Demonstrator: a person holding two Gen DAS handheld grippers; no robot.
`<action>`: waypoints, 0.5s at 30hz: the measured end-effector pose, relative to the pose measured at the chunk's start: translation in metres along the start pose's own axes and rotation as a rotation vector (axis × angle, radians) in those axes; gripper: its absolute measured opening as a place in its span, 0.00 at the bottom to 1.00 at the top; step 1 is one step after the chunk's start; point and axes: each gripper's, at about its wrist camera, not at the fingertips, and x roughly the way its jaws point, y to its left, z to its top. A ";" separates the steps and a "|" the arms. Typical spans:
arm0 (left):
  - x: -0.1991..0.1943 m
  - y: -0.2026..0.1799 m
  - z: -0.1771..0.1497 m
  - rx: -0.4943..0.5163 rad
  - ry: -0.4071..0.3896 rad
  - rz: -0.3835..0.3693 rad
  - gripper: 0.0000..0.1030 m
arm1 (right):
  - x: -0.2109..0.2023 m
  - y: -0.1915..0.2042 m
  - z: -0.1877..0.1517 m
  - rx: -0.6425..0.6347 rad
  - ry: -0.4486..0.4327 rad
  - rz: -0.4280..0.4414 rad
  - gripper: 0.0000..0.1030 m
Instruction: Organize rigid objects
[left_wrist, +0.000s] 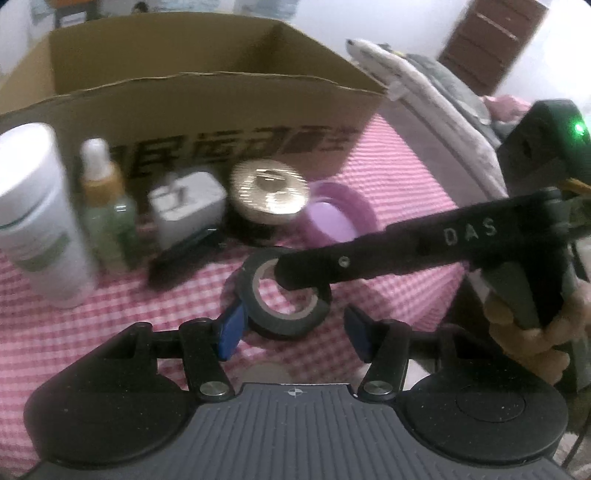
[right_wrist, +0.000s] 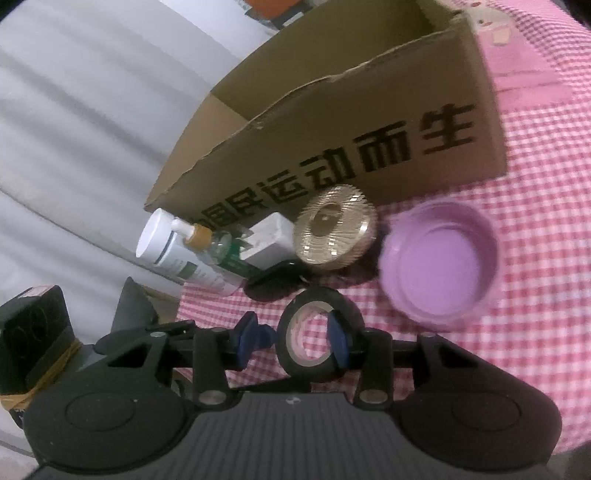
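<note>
A black tape roll (left_wrist: 284, 295) (right_wrist: 319, 334) lies on the pink checked cloth. My left gripper (left_wrist: 293, 330) is open, its blue pads either side of the roll's near edge, the left pad touching it. My right gripper (right_wrist: 295, 341) is open, one finger reaching into the roll's hole, the other outside its left wall; its black finger shows in the left wrist view (left_wrist: 369, 258). Behind stand a white bottle (left_wrist: 40, 218) (right_wrist: 177, 254), a green dropper bottle (left_wrist: 107, 210) (right_wrist: 218, 251), a white charger (left_wrist: 188, 206) (right_wrist: 267, 240), a gold round lid (left_wrist: 269, 195) (right_wrist: 334, 229) and a purple lid (left_wrist: 332, 218) (right_wrist: 439, 258).
An open cardboard box (left_wrist: 207, 107) (right_wrist: 369, 122) with black printed characters stands behind the row of objects. A black flat item (left_wrist: 184, 258) lies under the charger. Folded bedding (left_wrist: 436, 96) lies at the right; white fabric (right_wrist: 74, 129) lies left of the cloth.
</note>
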 end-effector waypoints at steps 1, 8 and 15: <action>0.001 -0.006 -0.004 0.019 -0.003 -0.004 0.56 | 0.000 -0.003 -0.002 0.002 -0.003 -0.009 0.43; -0.008 -0.019 -0.008 0.106 -0.051 0.061 0.56 | -0.015 -0.001 0.002 -0.006 -0.047 -0.020 0.43; -0.016 -0.010 -0.003 0.147 -0.145 0.264 0.56 | 0.006 0.019 0.015 -0.023 -0.051 0.049 0.44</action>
